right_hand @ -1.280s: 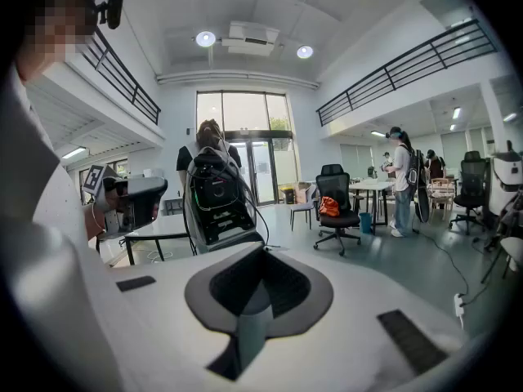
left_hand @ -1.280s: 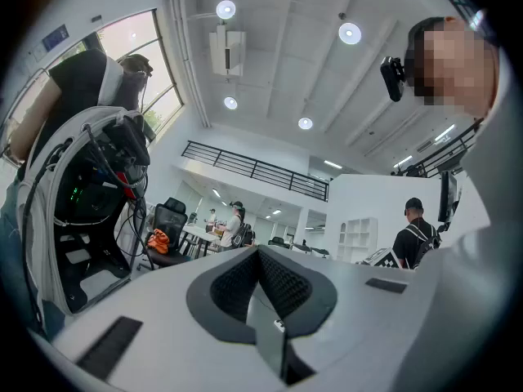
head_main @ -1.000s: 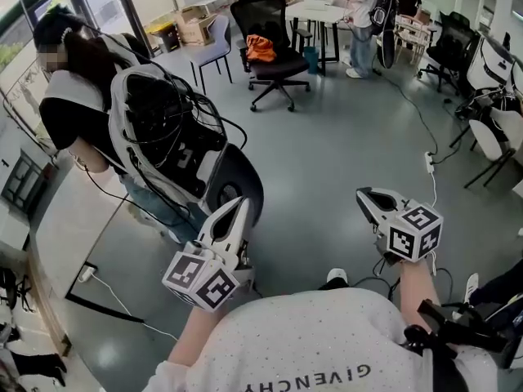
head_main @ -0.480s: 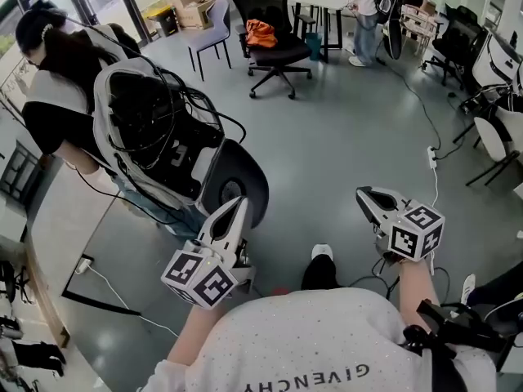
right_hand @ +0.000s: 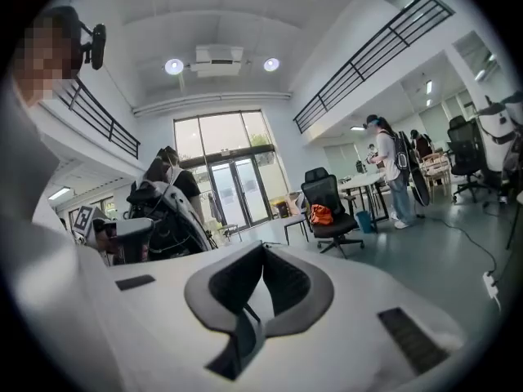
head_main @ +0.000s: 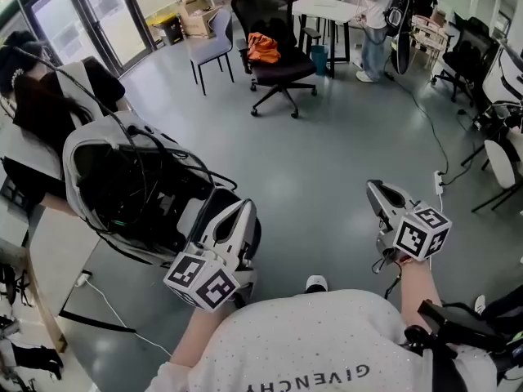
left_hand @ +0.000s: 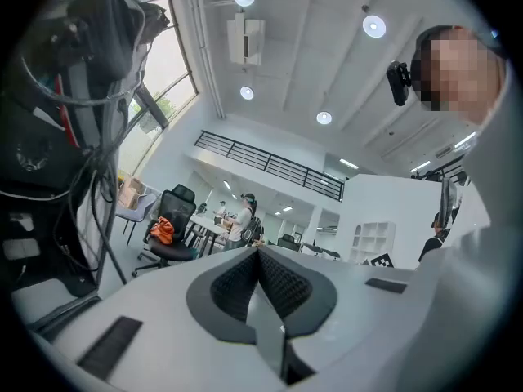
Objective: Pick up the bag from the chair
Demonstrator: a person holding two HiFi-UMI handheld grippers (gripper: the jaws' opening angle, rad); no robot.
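Note:
An orange bag lies on the seat of a black office chair far across the room. The same bag shows small in the left gripper view and the bag on its chair in the right gripper view. My left gripper is held low at the bottom left, jaws pressed together with nothing between them. My right gripper is at the bottom right, also shut and empty. Both are several steps away from the chair.
A person wearing a white backpack rig full of black cables stands close at my left. A grey chair and cardboard boxes stand beside the black chair. A white table with a standing person is behind. A power strip and cables lie right.
The view has shifted forward and left; the person with the cable rig now sits lower and closer to my left gripper. Both grippers stay shut and held low.

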